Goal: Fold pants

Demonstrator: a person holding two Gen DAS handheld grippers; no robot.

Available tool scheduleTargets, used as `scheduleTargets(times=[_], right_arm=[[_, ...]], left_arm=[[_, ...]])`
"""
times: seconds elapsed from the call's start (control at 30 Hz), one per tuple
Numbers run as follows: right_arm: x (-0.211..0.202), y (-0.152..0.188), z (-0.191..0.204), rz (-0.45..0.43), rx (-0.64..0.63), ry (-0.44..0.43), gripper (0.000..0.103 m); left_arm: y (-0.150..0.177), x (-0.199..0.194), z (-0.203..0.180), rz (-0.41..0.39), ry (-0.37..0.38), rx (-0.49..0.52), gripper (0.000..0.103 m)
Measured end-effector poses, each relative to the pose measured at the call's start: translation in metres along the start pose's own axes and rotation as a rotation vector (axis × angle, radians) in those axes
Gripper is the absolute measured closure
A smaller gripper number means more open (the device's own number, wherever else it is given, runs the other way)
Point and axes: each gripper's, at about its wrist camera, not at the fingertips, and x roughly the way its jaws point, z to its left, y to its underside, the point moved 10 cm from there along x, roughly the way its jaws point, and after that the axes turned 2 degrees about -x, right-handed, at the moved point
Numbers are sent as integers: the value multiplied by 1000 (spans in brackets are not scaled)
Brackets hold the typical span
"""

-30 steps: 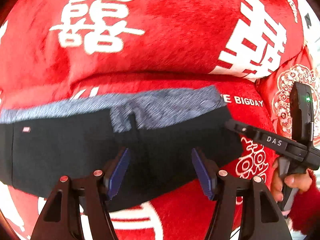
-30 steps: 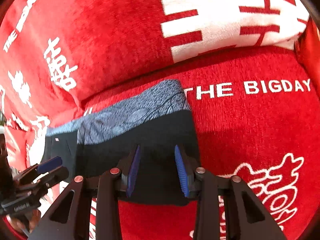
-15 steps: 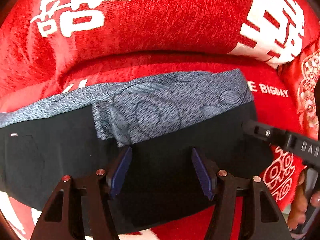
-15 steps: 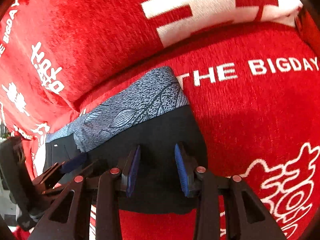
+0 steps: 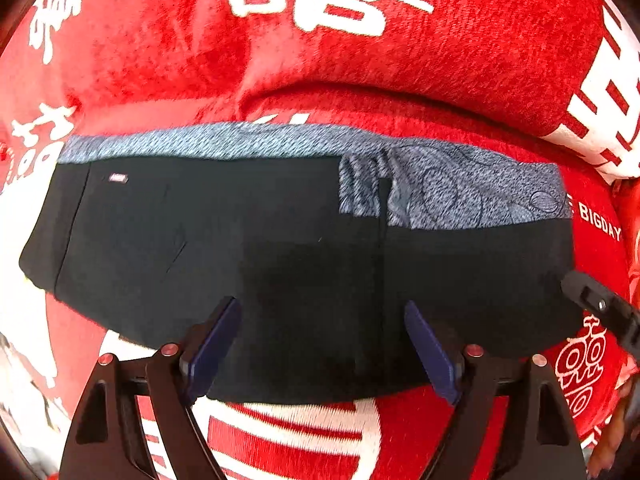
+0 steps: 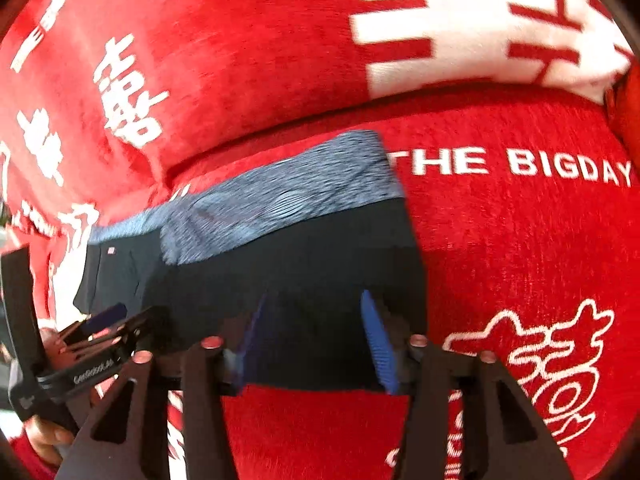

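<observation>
We see the pants (image 5: 280,264) lying flat on a red sofa seat (image 6: 520,260) printed with white characters and the words "THE BIGDAY", just in front of the red back cushion (image 5: 280,60). They are dark, with a blue-grey patterned waistband (image 5: 460,196) along the edge nearest the back cushion — one end looks folded over the rest, so the patterned band shows twice at different heights.

Our left gripper (image 5: 324,344) points down over the near edge of the pants. Its blue fingers (image 5: 212,344) have just been opening and now stand wide apart above the dark cloth, pressing on nothing. A small pale label (image 5: 119,178) sits near the waistband at the pants' left end.

Our right gripper (image 6: 316,340) hangs over the folded end, near the seat's "THE BIGDAY" lettering. Its fingers (image 6: 378,344) have also just been opening — there is a clear gap between them, the cloth below and not pinched. The right view is blurred. In it the left gripper shows at the lower left, held by a hand (image 6: 44,436).
</observation>
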Motion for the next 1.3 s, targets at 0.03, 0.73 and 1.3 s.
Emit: scheduleTargets(times=[0.03,0.73,1.3], right_arm=[[-1,4,7,9,-27,7,40],[20,95,91,230,-188,102,25],[55,94,200,251,-281,112,25]], left_arm=[[4,-2,6,2,-5,-5,18],[79,-16,106,88,-57,-131,18],[87,-9,215,102,19,-267,18]])
